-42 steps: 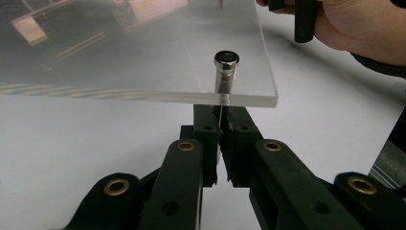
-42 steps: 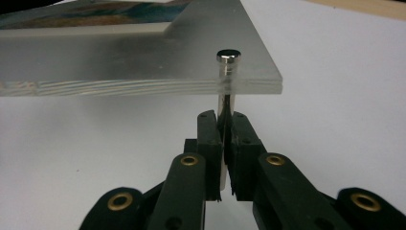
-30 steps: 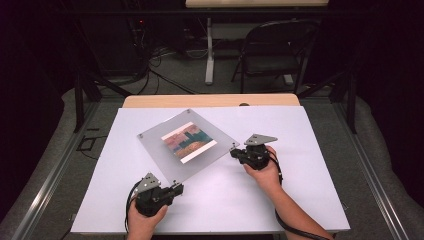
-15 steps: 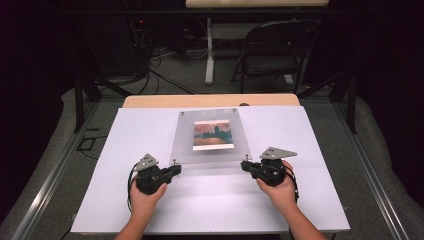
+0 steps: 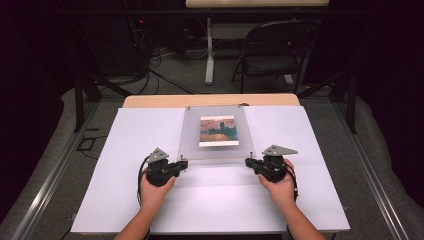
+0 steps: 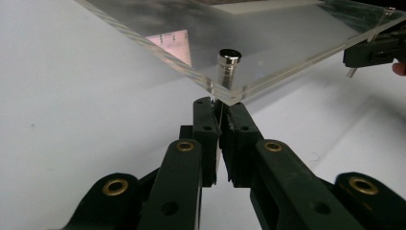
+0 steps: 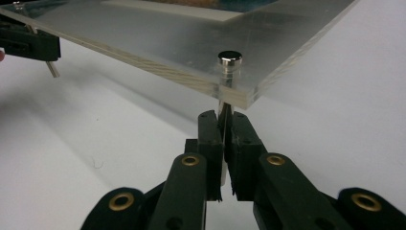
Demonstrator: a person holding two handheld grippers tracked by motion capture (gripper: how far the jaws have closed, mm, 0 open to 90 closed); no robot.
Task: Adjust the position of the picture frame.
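A clear acrylic frame (image 5: 190, 145) with a landscape picture (image 5: 217, 131) in it lies square across the middle of the white table (image 5: 300, 200). A silver corner pin (image 6: 229, 64) passes through its near left corner. My left gripper (image 5: 184, 163) (image 6: 220, 108) is shut on that pin's stem below the panel. At the near right corner my right gripper (image 5: 248, 161) (image 7: 224, 117) is shut on the other pin (image 7: 229, 64) in the same way. In both gripper views the near edge stands above the table. The right gripper (image 6: 373, 48) and the left gripper (image 7: 28, 43) each appear far off in the other's view.
A white sheet covers the table, with a wooden strip (image 5: 150, 101) along its far edge. Behind it stand a black folding chair (image 5: 272, 55) and a white post (image 5: 210, 50), with cables on the floor. Metal rails (image 5: 45, 185) run along both sides.
The frame has turned from a diagonal lie to square with the table and moved toward the far edge. My left hand went up and right, my right hand down and right, both holding the corners.
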